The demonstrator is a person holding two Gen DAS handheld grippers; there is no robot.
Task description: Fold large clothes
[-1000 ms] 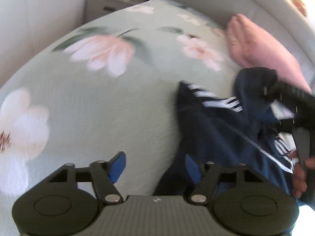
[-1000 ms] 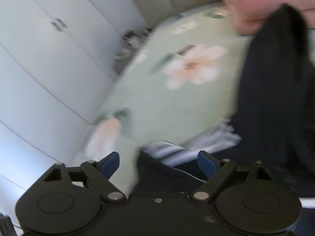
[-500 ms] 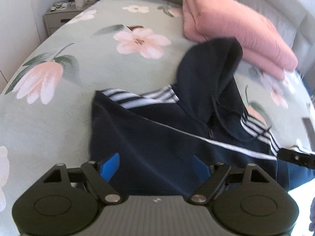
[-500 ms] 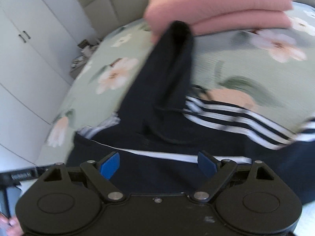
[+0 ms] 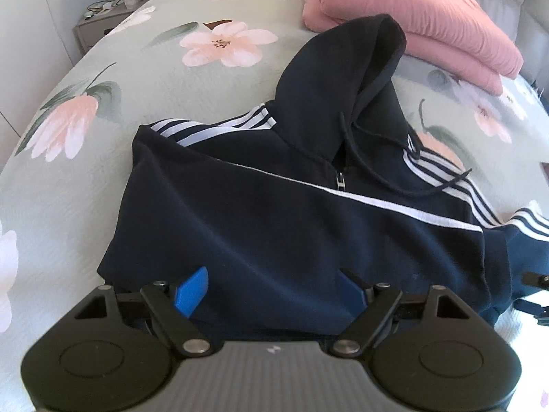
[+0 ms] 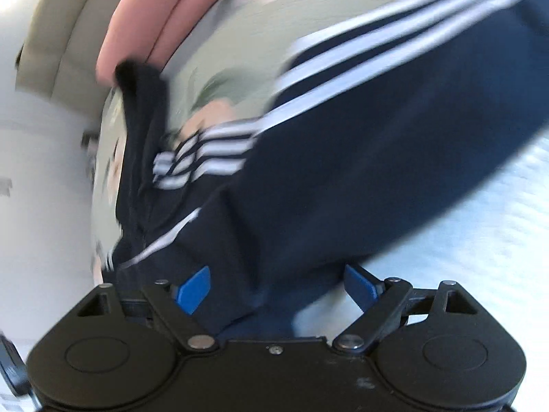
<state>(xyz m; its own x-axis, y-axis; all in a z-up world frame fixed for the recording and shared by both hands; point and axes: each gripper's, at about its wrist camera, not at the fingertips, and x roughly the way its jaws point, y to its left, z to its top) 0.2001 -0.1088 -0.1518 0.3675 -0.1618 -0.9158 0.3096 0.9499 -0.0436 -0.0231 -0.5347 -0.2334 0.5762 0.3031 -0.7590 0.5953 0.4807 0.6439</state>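
A navy zip hoodie (image 5: 274, 213) with white sleeve stripes lies on the floral bed, hood pointing away toward the pink bedding. My left gripper (image 5: 272, 290) is open and empty, its blue pads just above the hoodie's near hem. My right gripper (image 6: 276, 286) is open over the hoodie (image 6: 343, 178), near the striped right sleeve; that view is blurred and tilted. A part of the right gripper (image 5: 537, 292) shows at the right edge of the left wrist view.
A folded pink blanket (image 5: 411, 13) lies at the head of the bed, also in the right wrist view (image 6: 164, 27). The green floral bedspread (image 5: 137, 79) spreads to the left. A nightstand (image 5: 103, 24) with small items stands far left, by a white wall.
Both grippers have swung over the hoodie, which now lies spread with the hood laid out. The right wrist view has tilted and moved toward the right sleeve. Both jaws stay open.
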